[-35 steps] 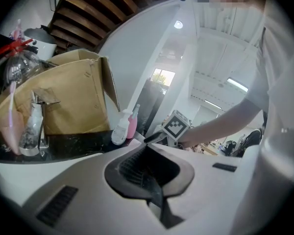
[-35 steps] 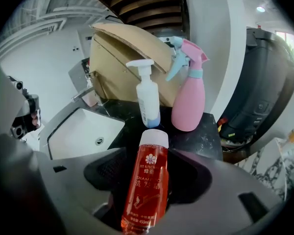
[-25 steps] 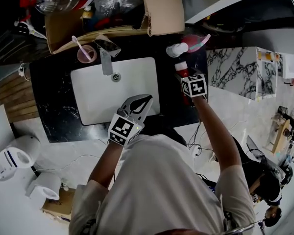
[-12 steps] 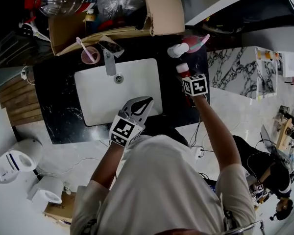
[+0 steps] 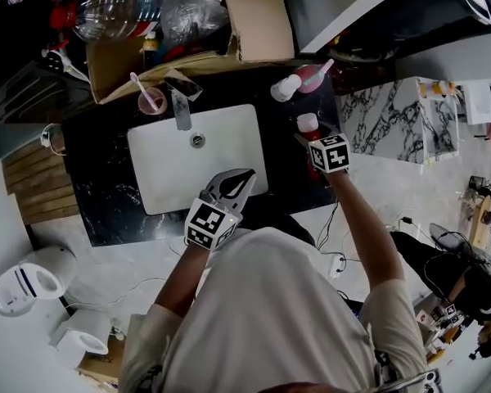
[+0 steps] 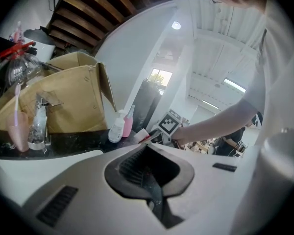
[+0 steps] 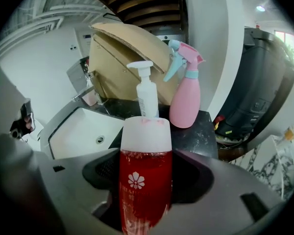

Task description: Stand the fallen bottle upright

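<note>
My right gripper is shut on a red bottle with a white cap, over the black counter to the right of the sink. In the right gripper view the red bottle fills the space between the jaws of the right gripper, cap end pointing away towards the white pump bottle. Whether its base touches the counter is hidden. My left gripper hangs at the sink's front edge, jaws together and holding nothing; its own view shows the left gripper the same way.
A white pump bottle and a pink spray bottle stand just beyond the held bottle. The white sink with its faucet lies to the left. A pink cup and a cardboard box sit behind.
The head camera has shifted slightly. The right gripper keeps its hold on the red bottle and has drawn a little back from the pump bottle. The left gripper stays put.
</note>
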